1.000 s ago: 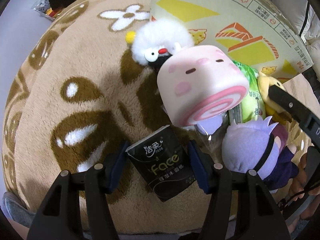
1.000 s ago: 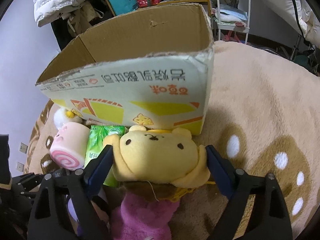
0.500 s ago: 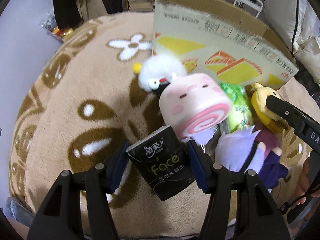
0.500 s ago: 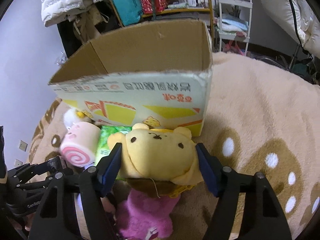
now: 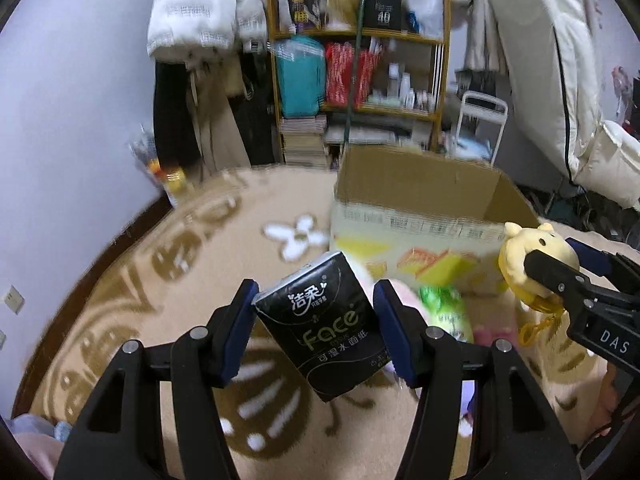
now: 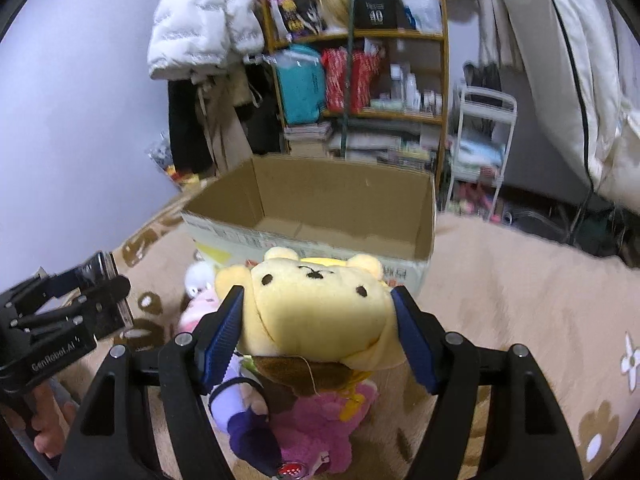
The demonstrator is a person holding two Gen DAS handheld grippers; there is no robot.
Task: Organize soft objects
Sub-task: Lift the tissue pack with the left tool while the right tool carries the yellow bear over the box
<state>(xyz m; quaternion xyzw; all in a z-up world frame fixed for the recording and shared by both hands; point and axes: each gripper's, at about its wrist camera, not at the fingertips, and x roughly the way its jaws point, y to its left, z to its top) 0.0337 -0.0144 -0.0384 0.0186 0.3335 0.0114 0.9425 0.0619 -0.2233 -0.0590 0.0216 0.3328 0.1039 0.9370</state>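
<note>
Left gripper (image 5: pixel 316 320): a black plastic-wrapped tissue pack (image 5: pixel 324 320) is clamped between the 2 blue pads, tilted, and carried above the rug.
Writing on pack: "FACE" in pale green letters is printed under a white Chinese logo, with 1 further line of Chinese text below.
Right gripper (image 6: pixel 318 332): a yellow plush bear head (image 6: pixel 316 312) with black stitched eyes is pinched between the 2 blue pads, and a yellow cord loop is seen hanging beneath it in the left view.
Gripper markings: "DAS" is read on the right tool, "GenRobot.AI" on the left tool.
Cardboard box (image 6: pixel 332 204): it is set open-topped on the beige fleece rug (image 6: pixel 520 288); only bare brown floor is shown inside. Yellow and orange graphics and Chinese print are carried on its front wall.
Remaining soft things: a pink plush (image 6: pixel 320 432), a purple-sleeved doll (image 6: pixel 240 412), a pink roll cushion (image 6: pixel 196 308), a white fluffy toy (image 6: pixel 198 276) and a green packet (image 5: pixel 444 308) are left on the rug before the box.
Shelf: "40" is read on a black box.
</note>
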